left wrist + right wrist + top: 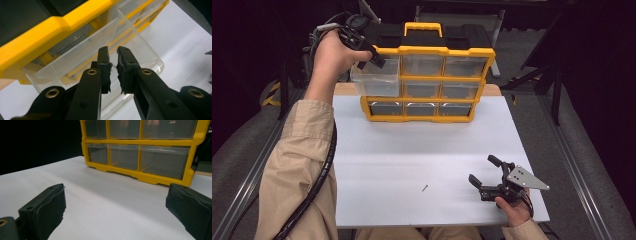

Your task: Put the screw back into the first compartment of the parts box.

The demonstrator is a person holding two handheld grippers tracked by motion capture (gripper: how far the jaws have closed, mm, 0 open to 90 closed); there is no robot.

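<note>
Yellow-framed, the drawer organizer [424, 82] stands at the far edge of the white table [412, 165]; its clear top-left drawer [374, 77] is pulled out, with the left gripper [377, 59] at its front wall. The right gripper [484, 172] rests near the table's front, and a small screw [424, 188] lies beside it. From the left gripper view, the pads [106, 65] stand slightly apart astride the drawer's thin wall [140, 45], not pressing it. From the right gripper view, the jaws gape wide with nothing between them, facing the organizer [140, 173].

wide-apart jaws facing yellow organizer [140, 173]
</note>
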